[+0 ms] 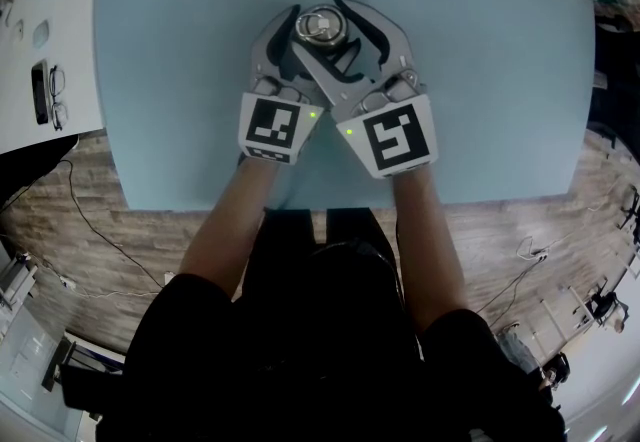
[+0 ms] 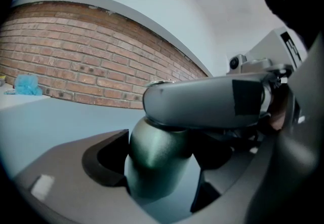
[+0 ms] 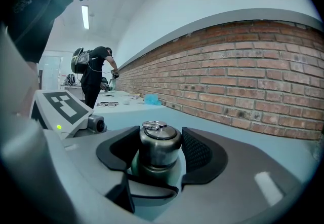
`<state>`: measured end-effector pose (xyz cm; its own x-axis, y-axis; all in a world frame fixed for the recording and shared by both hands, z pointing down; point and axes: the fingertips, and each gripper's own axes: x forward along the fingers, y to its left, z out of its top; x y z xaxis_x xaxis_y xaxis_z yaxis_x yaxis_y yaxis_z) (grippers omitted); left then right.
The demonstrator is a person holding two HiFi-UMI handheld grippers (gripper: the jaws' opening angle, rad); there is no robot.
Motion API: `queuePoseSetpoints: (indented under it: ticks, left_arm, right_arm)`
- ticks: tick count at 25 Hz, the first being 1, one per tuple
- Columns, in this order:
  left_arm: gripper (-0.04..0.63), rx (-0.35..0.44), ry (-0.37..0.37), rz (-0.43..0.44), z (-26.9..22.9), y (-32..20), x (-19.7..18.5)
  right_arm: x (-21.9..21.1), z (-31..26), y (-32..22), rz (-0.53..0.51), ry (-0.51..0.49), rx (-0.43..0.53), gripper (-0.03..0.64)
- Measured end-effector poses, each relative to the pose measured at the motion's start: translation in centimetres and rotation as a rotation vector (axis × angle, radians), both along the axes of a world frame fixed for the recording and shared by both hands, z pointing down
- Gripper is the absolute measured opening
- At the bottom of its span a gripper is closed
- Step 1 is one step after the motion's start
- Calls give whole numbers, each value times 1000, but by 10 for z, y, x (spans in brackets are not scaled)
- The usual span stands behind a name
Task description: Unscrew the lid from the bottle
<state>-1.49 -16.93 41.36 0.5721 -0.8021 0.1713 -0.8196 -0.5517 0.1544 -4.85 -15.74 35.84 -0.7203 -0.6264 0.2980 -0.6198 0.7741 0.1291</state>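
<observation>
Midway between the table's (image 1: 480, 80) left and right edges, set back from its near edge, the bottle (image 2: 152, 152) stands upright with its lid (image 3: 159, 139) seated on the neck. No gap or tilt shows at the join, so the unscrewing reads as not yet done; whether the thread has begun to loosen cannot be told. What remains, on this judgement, is turning the lid off and lifting it clear.

The bottle has a dark green body with a dull metallic sheen and a rounded shoulder. Its lid is a short steel-coloured cylinder with a small ring folded flat on top.

The left gripper (image 2: 161, 175) has its jaws wide around the body, clamped on it as far as its view shows: one pad is plainly against it and the other close in. The right gripper (image 3: 158, 154), crossing above the left, has both pads pressed to the lid's sides.

Beyond the table runs a brick wall (image 3: 263, 76), and glasses (image 1: 55, 95) lie on a white surface past the left edge.
</observation>
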Motion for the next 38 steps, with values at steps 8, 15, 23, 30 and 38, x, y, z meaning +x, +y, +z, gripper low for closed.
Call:
queuePoseSetpoints:
  ticks: [8,15,23,30,38]
  left_arm:
    - [374,-2,-2,31,2,1,1]
    - [374,-2,-6,57,3,3,2]
    - [374,-3,-4,84,2,3,4]
    - [374,3,2,104,1,3,4]
    - [374,-1,-4,133,1,4,5]
  right_arm:
    - [0,3,2,-26,-5,-8,264]
    - [0,3,3,-38,-14,-7,264]
    - [2,2,3,-63,-16,-6,264]
    - [1,2,4,-84,-18,-2,264]
    - [2,2,4,-103,-22,-5,264]
